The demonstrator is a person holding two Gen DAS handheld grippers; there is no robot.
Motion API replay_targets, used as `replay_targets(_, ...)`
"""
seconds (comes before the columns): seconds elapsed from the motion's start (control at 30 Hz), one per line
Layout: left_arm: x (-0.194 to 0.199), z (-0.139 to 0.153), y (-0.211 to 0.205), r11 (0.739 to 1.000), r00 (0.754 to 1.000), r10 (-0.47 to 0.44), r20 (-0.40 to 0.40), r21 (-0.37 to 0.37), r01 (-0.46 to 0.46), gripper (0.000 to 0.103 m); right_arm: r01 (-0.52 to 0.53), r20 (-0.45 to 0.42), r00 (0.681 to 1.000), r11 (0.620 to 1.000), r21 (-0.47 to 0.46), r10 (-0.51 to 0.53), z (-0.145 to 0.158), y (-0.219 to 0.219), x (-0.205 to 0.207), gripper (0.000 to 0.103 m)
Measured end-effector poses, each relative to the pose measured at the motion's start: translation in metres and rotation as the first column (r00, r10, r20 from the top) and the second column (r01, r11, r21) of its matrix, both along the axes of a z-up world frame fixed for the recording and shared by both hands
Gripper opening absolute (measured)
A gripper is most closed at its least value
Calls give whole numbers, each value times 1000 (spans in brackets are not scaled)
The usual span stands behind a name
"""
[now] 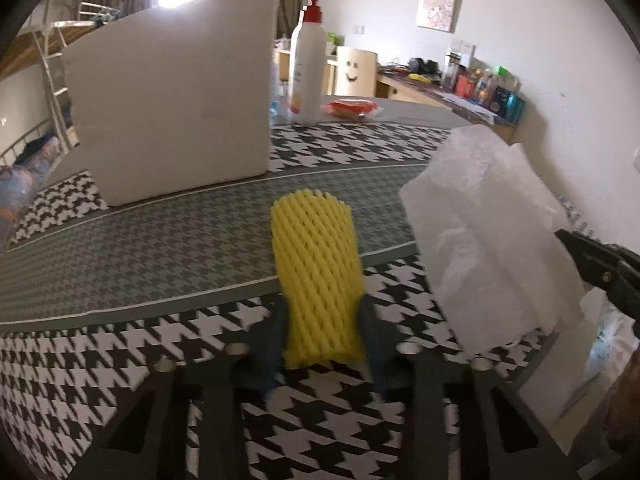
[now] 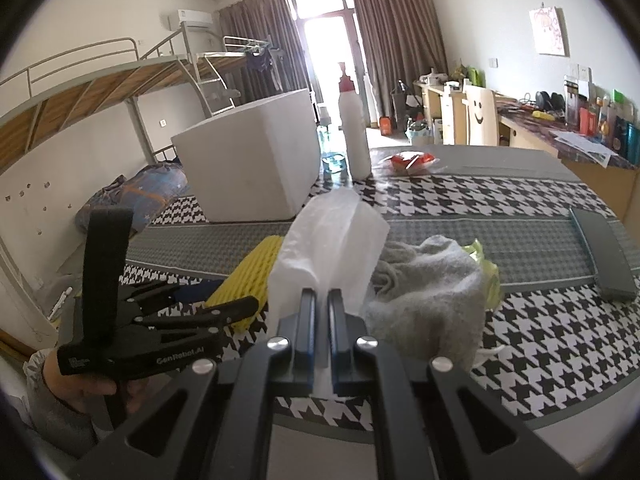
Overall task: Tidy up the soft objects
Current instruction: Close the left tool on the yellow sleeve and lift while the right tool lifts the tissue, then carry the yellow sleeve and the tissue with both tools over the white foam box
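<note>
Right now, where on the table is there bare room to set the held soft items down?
Free: the grey band of the tablecloth between the white foam box and the yellow foam net, and the checked stretch beyond the grey cloth toward the dark flat case. Crowded: the far edge, around the pump bottle and red packet.

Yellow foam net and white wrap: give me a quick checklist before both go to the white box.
1. Left gripper on foam net: ok, pads press its sides.
2. Right gripper on white wrap: ok, clamped.
3. Net lifted clear of table: cannot tell.
4. White box upright, path to it free: ok.
5. Box opening: cannot tell, top not visible.
6. Grey cloth still waiting: not ok.
</note>
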State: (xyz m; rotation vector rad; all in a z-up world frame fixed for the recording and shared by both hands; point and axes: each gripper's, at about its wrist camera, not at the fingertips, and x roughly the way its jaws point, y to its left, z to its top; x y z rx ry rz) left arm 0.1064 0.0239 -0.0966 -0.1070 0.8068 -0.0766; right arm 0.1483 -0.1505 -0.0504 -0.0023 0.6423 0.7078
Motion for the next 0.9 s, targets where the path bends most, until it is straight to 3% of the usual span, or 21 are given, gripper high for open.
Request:
replay_targets(0.13,-5,4,-4,1000,999,-7,34,13,7,21,1,-4,1000,1000,7,-1,0,-2,1,8)
replay_targets(0.23,-13,14,0,1000,997,-11,79,-18,12,20,-2,-2,1000,1000,9,2,1,-2,2,8)
replay_targets(0.5,-37,47,5,1000,980,8,200,24,-13,20,-13,22,1000,1000,24,12,13,0,-1,8)
replay_targets(0.9,-44,82,10,999,957,-1,289,51,-15,21,-17,69,998,999,41,14,34,8,1,8)
